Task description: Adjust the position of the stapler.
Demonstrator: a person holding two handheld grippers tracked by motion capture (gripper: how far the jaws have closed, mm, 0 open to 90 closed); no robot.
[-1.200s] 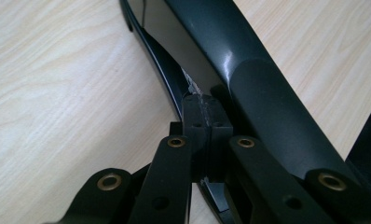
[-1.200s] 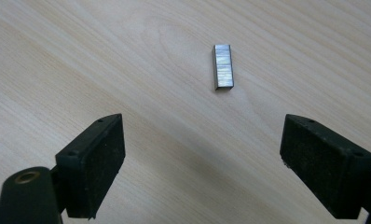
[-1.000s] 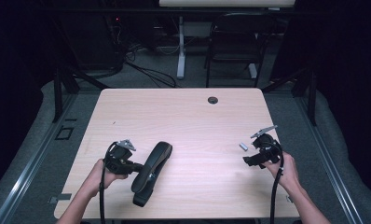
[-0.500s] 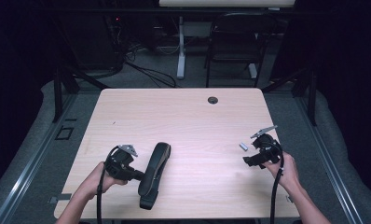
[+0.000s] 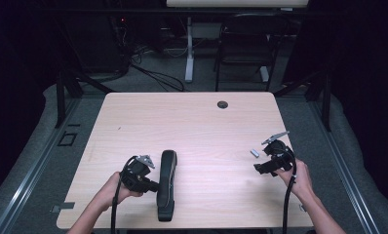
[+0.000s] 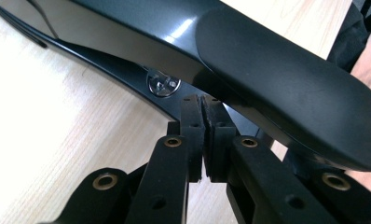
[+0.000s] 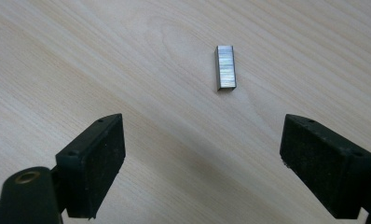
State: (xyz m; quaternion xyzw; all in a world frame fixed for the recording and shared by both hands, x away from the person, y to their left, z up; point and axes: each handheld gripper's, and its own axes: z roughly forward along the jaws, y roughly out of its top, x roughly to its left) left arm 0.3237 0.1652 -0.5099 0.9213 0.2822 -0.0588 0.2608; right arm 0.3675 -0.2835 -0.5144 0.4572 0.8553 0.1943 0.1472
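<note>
Since the earlier frames the stapler (image 5: 166, 185) has swung from a slant to lie nearly straight up and down in the high view, and the left gripper (image 5: 153, 185) has shifted with it toward the near edge of the table (image 5: 192, 122); the right gripper (image 5: 257, 168) and the staples (image 5: 254, 152) sit where they were.

At the left, the person's left hand (image 5: 115, 191) holds the left gripper low over the near part of the table. Its jaws are pressed together, pad to pad, and their tips meet the left side of the stapler about halfway along its length. In the left gripper view the closed jaws (image 6: 202, 140) push against the underside of the stapler's (image 6: 267, 84) black body, just beside a small silver rivet (image 6: 162, 85), with the glossy arm and matte top pad slanting above them.

The stapler lies flat on the wood, near the front edge, left of centre.

At the right, the right hand (image 5: 299, 178) keeps its gripper just above the table, jaws spread wide with nothing between them. In the right gripper view the small silver block of staples (image 7: 225, 66) rests on the wood just ahead of the open jaws (image 7: 202, 163), untouched.
</note>
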